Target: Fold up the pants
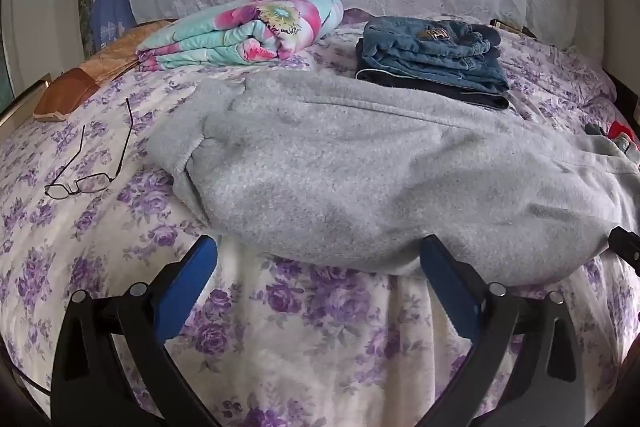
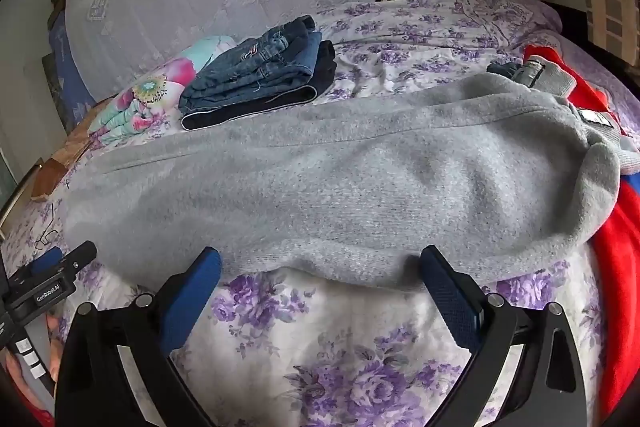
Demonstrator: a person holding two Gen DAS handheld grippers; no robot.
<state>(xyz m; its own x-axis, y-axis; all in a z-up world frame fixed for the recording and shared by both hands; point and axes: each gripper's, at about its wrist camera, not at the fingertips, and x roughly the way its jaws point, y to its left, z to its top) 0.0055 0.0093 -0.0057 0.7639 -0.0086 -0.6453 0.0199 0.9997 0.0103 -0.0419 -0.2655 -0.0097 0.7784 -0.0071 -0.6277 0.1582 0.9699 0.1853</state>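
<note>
Grey fleece pants (image 1: 360,179) lie lengthwise across the bed, folded leg on leg, cuffs toward the left and waistband toward the right (image 2: 592,155). My left gripper (image 1: 320,251) stands open at the near edge of the pants, its blue fingers (image 1: 192,279) apart with only the fabric's hem between the tips. My right gripper (image 2: 320,259) is open too, at the same near edge further right, nothing pressed between its pads. The left gripper's tip (image 2: 60,267) shows at the left edge of the right wrist view.
A folded stack of jeans (image 1: 436,59) sits behind the pants on the floral sheet (image 1: 304,339). A rolled flowered quilt (image 1: 248,31) lies at the back left, glasses (image 1: 84,171) on the left, and red clothing (image 2: 616,267) at the right.
</note>
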